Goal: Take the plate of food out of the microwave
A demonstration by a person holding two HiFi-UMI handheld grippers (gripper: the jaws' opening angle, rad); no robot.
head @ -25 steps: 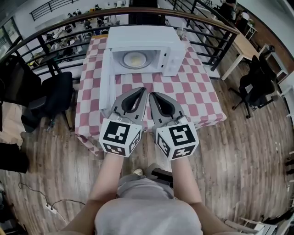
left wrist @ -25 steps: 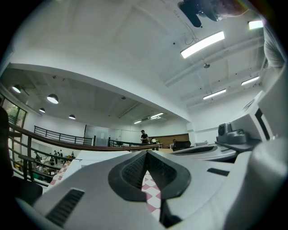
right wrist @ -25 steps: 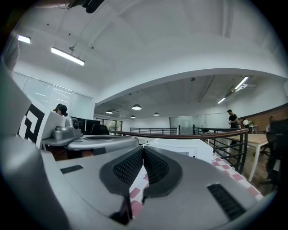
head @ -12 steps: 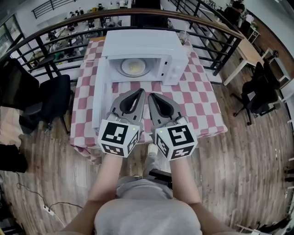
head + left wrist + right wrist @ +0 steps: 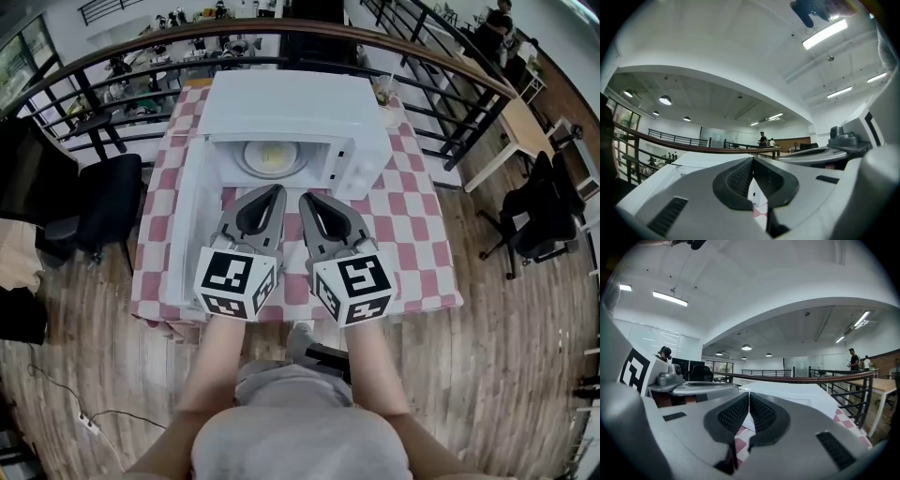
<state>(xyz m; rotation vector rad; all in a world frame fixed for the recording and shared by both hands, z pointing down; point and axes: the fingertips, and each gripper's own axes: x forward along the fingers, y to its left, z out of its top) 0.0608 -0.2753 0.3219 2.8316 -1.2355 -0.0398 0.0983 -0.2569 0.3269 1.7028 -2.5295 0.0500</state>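
1. Head view: showed round white plate of yellowish food [image 5: 270, 157] inside open white box-shaped microwave [image 5: 291, 98], straight ahead of grey left gripper [image 5: 278, 190] and grey right gripper [image 5: 304, 197], equally near both.
2. Left gripper view: showed jaws together, empty.
3. Right gripper view: likewise closed on nothing.

Head view looks steeply down; gripper views face level toward the microwave [image 5: 291, 108].

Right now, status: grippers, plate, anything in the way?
Both shut, empty: left gripper, right gripper, short of the microwave. The plate of food sits inside, door open at left. Nothing visible between grippers and plate.
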